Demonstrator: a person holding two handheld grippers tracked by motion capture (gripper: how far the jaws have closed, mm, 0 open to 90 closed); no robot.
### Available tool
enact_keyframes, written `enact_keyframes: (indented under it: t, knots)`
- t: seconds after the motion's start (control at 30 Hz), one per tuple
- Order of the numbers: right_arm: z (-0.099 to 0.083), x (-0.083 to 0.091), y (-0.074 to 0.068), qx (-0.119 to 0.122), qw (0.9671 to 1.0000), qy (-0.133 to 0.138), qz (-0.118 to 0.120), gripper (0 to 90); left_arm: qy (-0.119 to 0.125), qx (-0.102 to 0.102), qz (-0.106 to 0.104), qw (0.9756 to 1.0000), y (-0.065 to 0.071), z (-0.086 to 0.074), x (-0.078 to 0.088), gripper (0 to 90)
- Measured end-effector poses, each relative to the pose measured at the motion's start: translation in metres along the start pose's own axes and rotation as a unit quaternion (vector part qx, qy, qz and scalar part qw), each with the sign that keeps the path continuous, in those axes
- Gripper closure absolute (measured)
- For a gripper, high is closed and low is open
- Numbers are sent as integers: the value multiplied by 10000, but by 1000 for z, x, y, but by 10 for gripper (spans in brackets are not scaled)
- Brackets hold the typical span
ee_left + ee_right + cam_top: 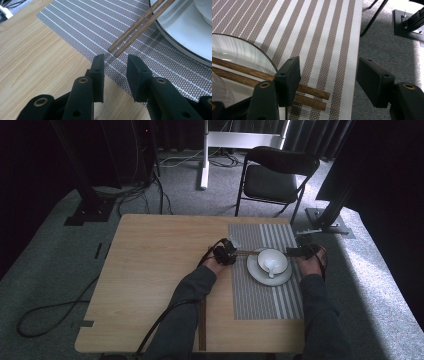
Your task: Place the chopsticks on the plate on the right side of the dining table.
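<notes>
Chopsticks [136, 31] across plate [180, 32] rim, ends just ahead of left tool [115, 65].

Wooden chopsticks [312, 96] side by side across plate [244, 48]

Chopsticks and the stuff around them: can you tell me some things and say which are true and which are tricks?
1. The chopsticks lie across the plate. True.
2. The left tool squeezes the chopsticks. False: its jaws stand open, and the stick ends lie just ahead of them.
3. A bowl sits on the plate. True.
4. The mat is plain red. False: it has brown and white stripes.
5. A spoon lies in the bowl. True.
</notes>
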State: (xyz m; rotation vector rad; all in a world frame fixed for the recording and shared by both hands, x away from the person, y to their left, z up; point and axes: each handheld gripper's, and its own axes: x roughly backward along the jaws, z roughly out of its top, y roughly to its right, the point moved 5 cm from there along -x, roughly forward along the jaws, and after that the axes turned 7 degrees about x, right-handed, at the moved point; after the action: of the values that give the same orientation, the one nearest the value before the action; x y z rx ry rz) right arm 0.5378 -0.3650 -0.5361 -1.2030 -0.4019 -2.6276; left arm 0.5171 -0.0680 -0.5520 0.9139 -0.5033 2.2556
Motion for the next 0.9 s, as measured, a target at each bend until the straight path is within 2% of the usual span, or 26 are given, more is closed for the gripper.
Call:
enact_keyframes:
  t: [0.17, 0.33, 0.73, 0.9]
  knots:
    - [0, 0, -2, 28, 10000, -16, 7, 351, 18, 16, -22, 10000, 0, 1, 0, 670]
    - [0, 0, -1, 35, 10000, -19, 1, 351, 28, -62, -88, 9999, 2, 4, -2, 665]
    - [0, 0, -1, 44, 10000, -20, 7, 351, 36, -162, -77, 9998, 7, 4, -1, 665]
    - [0, 0, -2, 60, 10000, -11, 8, 351, 70, -35, -23, 10000, 5, 4, 2, 648]
